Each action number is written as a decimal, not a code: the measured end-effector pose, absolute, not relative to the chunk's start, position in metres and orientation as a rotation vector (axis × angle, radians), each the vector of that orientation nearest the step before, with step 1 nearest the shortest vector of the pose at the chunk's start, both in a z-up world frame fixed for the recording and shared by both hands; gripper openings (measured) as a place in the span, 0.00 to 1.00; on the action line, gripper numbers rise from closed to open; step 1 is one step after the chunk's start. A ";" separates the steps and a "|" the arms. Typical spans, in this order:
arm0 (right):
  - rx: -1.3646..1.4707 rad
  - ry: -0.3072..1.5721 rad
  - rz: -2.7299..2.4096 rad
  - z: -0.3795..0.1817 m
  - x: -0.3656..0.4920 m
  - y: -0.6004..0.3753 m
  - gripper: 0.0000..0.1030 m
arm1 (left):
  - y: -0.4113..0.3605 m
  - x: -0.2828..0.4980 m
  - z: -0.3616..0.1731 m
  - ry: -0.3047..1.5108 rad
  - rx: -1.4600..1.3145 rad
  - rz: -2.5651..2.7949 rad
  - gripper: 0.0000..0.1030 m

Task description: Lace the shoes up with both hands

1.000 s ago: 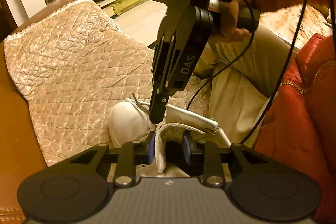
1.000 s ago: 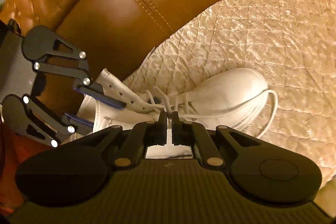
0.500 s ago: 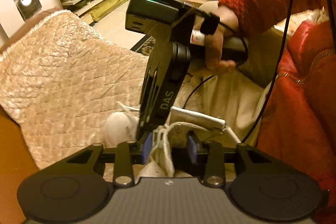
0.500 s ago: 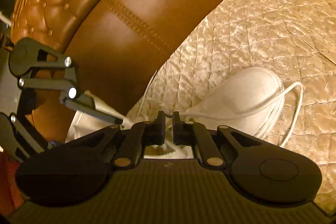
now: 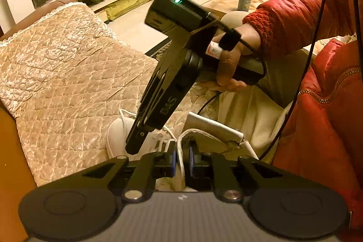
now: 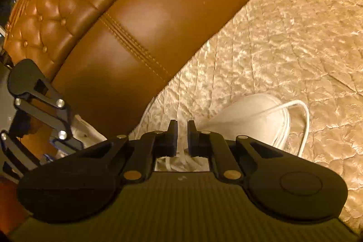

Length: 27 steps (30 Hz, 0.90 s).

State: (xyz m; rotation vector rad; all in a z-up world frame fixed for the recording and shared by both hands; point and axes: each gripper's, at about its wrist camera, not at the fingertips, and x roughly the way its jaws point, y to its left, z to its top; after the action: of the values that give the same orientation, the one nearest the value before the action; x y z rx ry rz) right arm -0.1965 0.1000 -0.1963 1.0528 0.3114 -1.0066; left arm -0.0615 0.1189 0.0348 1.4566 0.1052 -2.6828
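Observation:
A white shoe [image 5: 118, 135] lies on its side on the quilted sofa cover, toe [image 6: 249, 112] away from me. My left gripper [image 5: 181, 160] is closing on the shoe's upright white side flap [image 5: 181, 149], its blue pads against it. My right gripper [image 6: 182, 137], held by a hand in a red sleeve, hovers over the eyelets. Its jaws stand slightly apart with thin white lace strands [image 6: 181, 151] running loosely through the gap. In the left wrist view the right gripper [image 5: 133, 146] points down at the shoe's middle. A lace loop [image 6: 304, 119] curls round the toe.
The brown leather sofa back [image 6: 158, 37] rises behind the shoe. The beige quilted cover [image 5: 68, 83] spreads left. The person's red jacket [image 5: 329, 128] and a black cable [image 5: 292, 106] crowd the right. The left gripper [image 6: 63, 151] sits at the left edge of the right wrist view.
My left jaws have narrowed onto the shoe's flap. The right gripper has sunk closer to the shoe and tipped, and its jaws have parted a little around the lace.

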 end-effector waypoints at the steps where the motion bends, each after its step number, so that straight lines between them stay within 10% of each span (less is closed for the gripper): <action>1: 1.034 0.342 -1.010 -0.196 -0.194 0.096 0.21 | 0.120 -0.061 0.035 0.110 1.449 -2.680 0.12; 3: 0.979 0.414 -1.011 -0.196 -0.187 0.087 0.39 | 0.122 -0.061 0.035 0.120 1.435 -2.674 0.12; 16: 0.784 0.931 -0.745 -0.221 -0.087 -0.011 0.40 | 0.126 -0.050 0.035 0.207 1.293 -2.641 0.10; 20: 0.794 0.913 -0.823 -0.226 -0.093 -0.001 0.07 | 0.122 -0.044 0.035 0.270 1.218 -2.635 0.09; 27: 0.944 0.721 -0.892 -0.201 -0.135 0.027 0.06 | 0.113 -0.031 0.037 0.390 1.078 -2.595 0.08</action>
State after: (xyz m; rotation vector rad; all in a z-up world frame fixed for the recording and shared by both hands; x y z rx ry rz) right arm -0.1353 0.0269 -0.2007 0.9440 0.7209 -0.8918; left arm -0.0306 0.1133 0.0374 1.0783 0.3897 -2.5954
